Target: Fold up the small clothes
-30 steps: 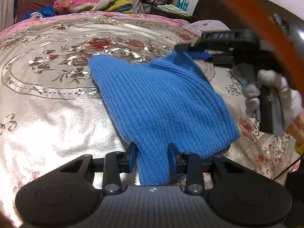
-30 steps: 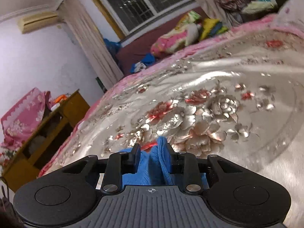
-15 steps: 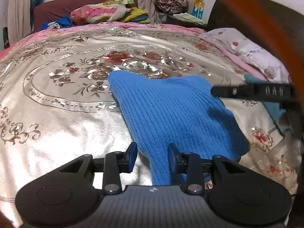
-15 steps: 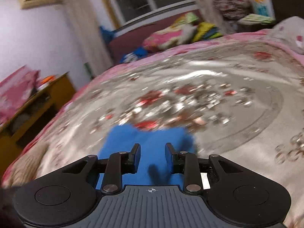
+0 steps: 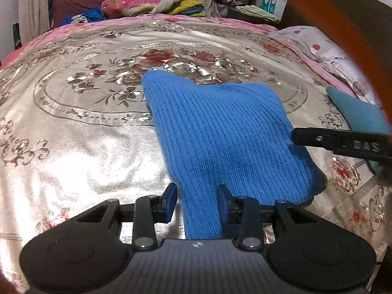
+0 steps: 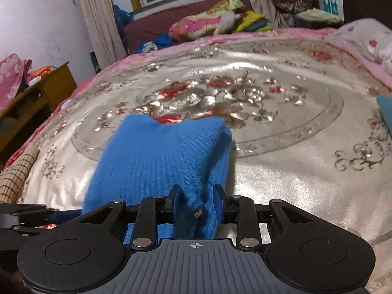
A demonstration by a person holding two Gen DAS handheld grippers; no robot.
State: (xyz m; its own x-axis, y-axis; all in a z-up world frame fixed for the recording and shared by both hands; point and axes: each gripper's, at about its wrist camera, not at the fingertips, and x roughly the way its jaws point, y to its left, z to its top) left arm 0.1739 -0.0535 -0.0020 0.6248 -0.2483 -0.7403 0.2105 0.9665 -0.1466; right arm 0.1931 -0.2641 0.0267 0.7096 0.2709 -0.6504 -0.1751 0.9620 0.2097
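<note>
A blue ribbed knit garment (image 5: 220, 132) lies folded on the silver flowered bedspread (image 5: 80, 147). My left gripper (image 5: 197, 203) is at its near edge. A narrow strip of the knit runs between the jaws against the right pad, and a gap shows beside the left pad. In the right wrist view the same garment (image 6: 156, 156) is bunched up at its near right corner, with my right gripper (image 6: 196, 203) shut on that bunch. From the left wrist view, one black finger of the right gripper (image 5: 343, 142) reaches over the garment's right edge.
A teal cloth (image 5: 355, 112) lies at the bedspread's right side, by a spotted pillow (image 5: 318, 46). A sofa with piled bedding (image 6: 210, 22) stands beyond the bed. A wooden cabinet (image 6: 34, 98) is at the left. A woven mat (image 6: 14, 174) covers the bed's left edge.
The right gripper has drawn back toward the garment's near right side, and a white-gloved hand has left the left wrist view. The garment now lies flatter, and a gap shows beside the left pad.
</note>
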